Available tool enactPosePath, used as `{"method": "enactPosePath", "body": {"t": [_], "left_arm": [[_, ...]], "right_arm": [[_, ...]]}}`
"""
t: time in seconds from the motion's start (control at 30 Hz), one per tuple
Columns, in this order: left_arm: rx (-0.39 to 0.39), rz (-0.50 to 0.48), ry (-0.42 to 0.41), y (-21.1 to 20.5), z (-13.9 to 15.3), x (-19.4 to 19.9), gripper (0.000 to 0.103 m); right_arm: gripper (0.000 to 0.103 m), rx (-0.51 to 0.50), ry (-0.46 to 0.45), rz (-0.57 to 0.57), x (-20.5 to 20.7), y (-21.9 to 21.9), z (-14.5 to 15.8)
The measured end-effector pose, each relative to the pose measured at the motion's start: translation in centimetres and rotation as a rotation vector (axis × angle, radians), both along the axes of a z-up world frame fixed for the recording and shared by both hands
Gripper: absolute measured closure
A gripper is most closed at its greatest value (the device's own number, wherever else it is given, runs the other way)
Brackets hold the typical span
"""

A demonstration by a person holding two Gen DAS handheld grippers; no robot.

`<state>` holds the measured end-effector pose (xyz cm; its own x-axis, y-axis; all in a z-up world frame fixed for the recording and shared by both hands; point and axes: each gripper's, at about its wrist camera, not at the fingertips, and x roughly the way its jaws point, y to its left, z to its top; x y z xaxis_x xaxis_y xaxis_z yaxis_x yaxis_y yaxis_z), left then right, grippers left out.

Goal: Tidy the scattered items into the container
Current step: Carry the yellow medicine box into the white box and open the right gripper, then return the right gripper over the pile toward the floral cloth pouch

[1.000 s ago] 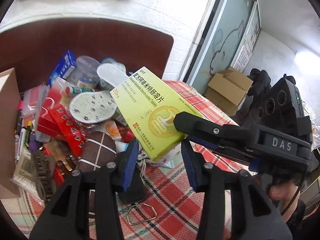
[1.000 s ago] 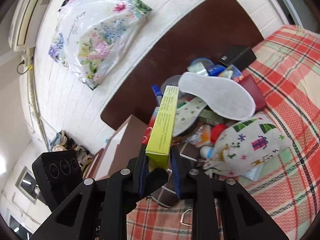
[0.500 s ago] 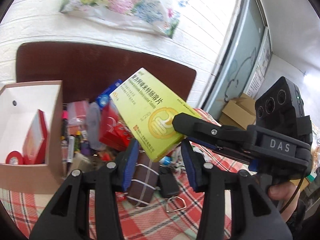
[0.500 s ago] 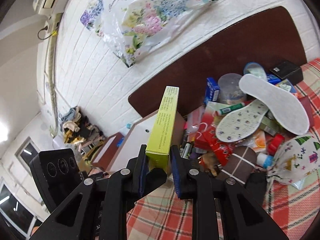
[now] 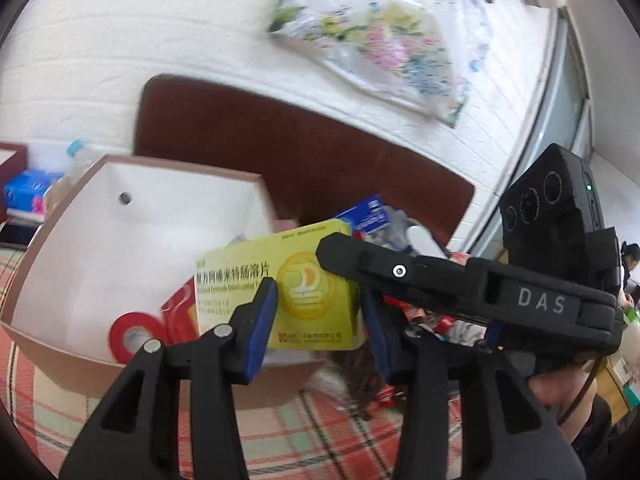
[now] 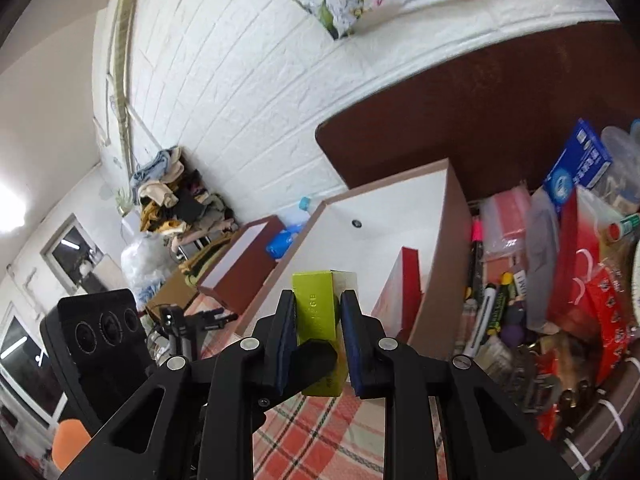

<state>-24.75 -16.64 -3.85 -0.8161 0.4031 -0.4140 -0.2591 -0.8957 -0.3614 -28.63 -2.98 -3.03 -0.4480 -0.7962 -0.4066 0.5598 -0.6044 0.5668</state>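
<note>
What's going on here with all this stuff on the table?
A person is tidying a heap of odds and ends into a cardboard box. The right tongs are clamped on a yellow-green medicine carton, held at the box's open top. Already inside are a red tape roll and a red packet. The left tongs hold nothing, their pads standing apart. Plenty of clutter is left beside the box on the checked cloth.

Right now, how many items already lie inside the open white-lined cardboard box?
2 visible: a red tape roll at the near wall and a red flat box leaning on the right wall. The held yellow carton may hide others.
</note>
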Motion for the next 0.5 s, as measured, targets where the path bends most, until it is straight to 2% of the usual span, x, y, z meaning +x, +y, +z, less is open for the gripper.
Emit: {"method": "enactPosePath", "body": {"t": [0.23, 0.37, 0.43, 0.5], "left_arm": [[0.027, 0.069, -0.022, -4.6, -2.1, 0.0, 0.061], [0.025, 0.089, -0.027, -5.4, -2.3, -0.1, 0.06], [0.024, 0.108, -0.025, -5.6, -2.4, 0.2, 0.049], [0.031, 0.122, -0.024, -5.8, -2.4, 0.7, 0.032]], "right_arm": [[0.079, 0.008, 0.01, 0.066, -0.8, -4.7, -1.2], [0.079, 0.009, 0.004, 0.05, -1.0, -5.6, -1.3], [0.078, 0.019, -0.008, 0.035, -1.1, -5.3, -1.3], [0.073, 0.05, -0.005, 0.012, -0.8, -4.9, -1.3]]}}
